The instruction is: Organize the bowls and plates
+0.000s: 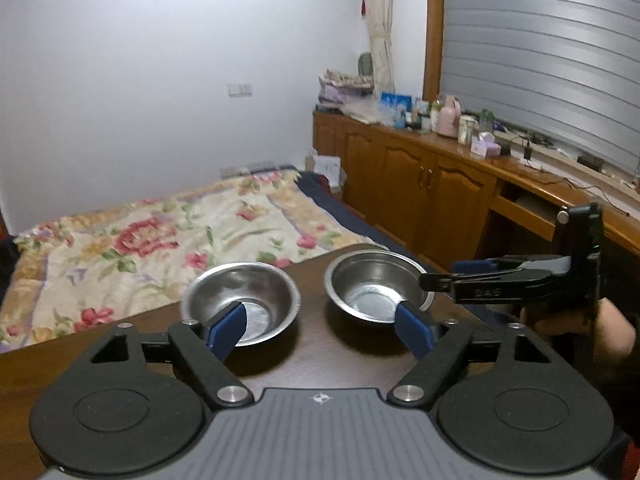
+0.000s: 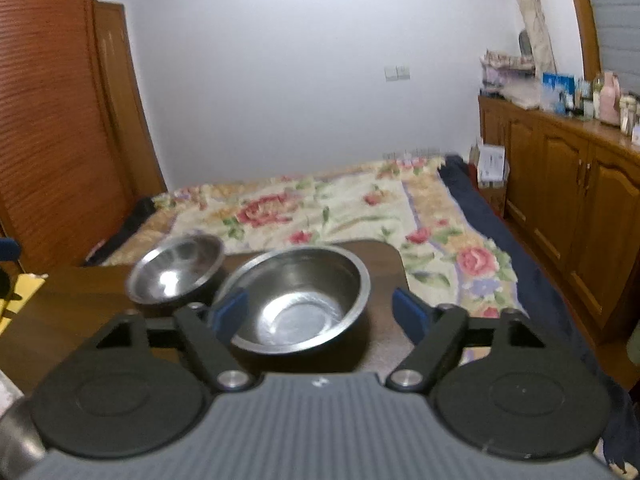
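Note:
Two steel bowls stand side by side on a dark wooden table (image 1: 316,344). In the left wrist view the left bowl (image 1: 256,296) and the right bowl (image 1: 372,284) lie just beyond my open left gripper (image 1: 320,330), which hovers over the gap between them, one blue pad (image 1: 226,332) over each bowl's near rim. My right gripper (image 1: 440,276) comes in from the right, at the right bowl's rim. In the right wrist view it (image 2: 320,312) is open and empty, its jaws astride the near bowl (image 2: 296,296); the other bowl (image 2: 176,268) is behind, to the left.
A bed with a floral quilt (image 1: 168,236) lies right behind the table. A wooden cabinet (image 1: 424,180) with cluttered top runs along the right wall. A wooden wardrobe (image 2: 52,120) stands left. A yellow object (image 2: 20,296) lies at the table's left edge.

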Available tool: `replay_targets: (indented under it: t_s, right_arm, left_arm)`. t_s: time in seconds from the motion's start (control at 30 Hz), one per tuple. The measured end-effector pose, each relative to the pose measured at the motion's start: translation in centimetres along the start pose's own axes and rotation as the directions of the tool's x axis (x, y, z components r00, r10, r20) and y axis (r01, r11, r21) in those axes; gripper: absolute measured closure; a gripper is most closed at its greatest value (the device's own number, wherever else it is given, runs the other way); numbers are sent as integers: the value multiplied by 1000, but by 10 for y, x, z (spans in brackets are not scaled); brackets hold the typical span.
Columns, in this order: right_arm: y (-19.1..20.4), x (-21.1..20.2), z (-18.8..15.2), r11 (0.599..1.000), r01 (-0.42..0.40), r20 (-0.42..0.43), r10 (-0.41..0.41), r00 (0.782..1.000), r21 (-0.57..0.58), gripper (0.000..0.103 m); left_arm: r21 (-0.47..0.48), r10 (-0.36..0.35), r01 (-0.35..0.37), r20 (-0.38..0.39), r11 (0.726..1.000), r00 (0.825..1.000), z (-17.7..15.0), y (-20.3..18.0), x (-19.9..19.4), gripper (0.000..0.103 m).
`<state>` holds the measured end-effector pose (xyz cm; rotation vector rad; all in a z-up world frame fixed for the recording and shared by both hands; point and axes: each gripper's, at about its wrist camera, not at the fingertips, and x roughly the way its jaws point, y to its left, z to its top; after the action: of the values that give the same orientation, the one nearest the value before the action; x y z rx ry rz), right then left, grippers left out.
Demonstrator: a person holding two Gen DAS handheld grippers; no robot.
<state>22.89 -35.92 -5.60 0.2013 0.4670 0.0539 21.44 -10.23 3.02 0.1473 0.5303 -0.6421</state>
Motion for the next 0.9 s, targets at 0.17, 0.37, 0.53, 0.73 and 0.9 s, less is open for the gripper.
replay_targets:
  t_s: [0.17, 0.37, 0.53, 0.73, 0.9]
  right_arm:
    - [-11, 19, -3, 999, -11, -53, 14, 999, 49, 47]
    - [-16, 26, -4, 996, -13, -73, 20, 997, 87, 54]
    - [-19, 31, -6, 992, -41, -87, 52, 995, 123, 66]
    - [-14, 27, -4, 990, -69, -98, 82, 992, 125, 76]
    - [-17, 28, -5, 985, -90, -99, 106, 989, 147, 78]
  left_arm:
    - [7, -24, 24, -35, 1000, 999, 12, -2, 33, 23]
    - [33, -42, 46, -119, 998, 992, 14, -8, 75, 30]
    - [41, -60, 70, -194, 997, 979, 12, -9, 103, 36]
    - [33, -69, 79, -240, 996, 968, 15, -8, 123, 39]
    - [30, -62, 73, -275, 997, 959, 17, -6, 135, 42]
